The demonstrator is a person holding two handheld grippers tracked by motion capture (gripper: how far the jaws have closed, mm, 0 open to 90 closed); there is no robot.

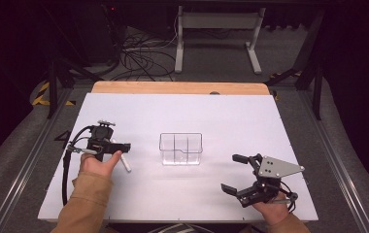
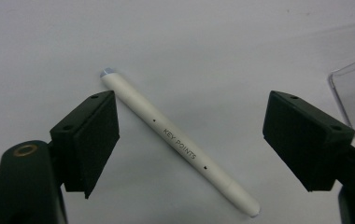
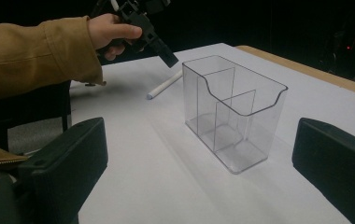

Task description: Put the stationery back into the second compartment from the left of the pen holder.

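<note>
Surveying the high view: the left gripper (image 1: 120,146) hangs over the white pen (image 1: 123,160) at the left of the white table (image 1: 139,109); the clear organizer (image 1: 181,149) stands empty at the centre.
Right gripper, high view: the right gripper (image 1: 236,173) rests near the table's front right edge, well apart from the organizer, jaws spread, nothing between them.
Left gripper view, pen: the pen (image 2: 180,143) lies flat and slantwise on the table, marked "KEY POINTS", between the two black jaws.
Left gripper view, tool state: jaws stand apart on either side of the pen; neither pad touches it, so no grip is made.
Right gripper view, organizer: the organizer (image 3: 234,111) is upright, its divided compartments bare; the pen (image 3: 165,84) lies on the table just behind it, under the left gripper (image 3: 159,44).
Right gripper view, tool state: own jaws wide, holding nothing.
Progress, done: approach and straddle of the pen, by judgement.
Progress, left: closing on the pen, lifting it, carrying it and placing it in a compartment.
</note>
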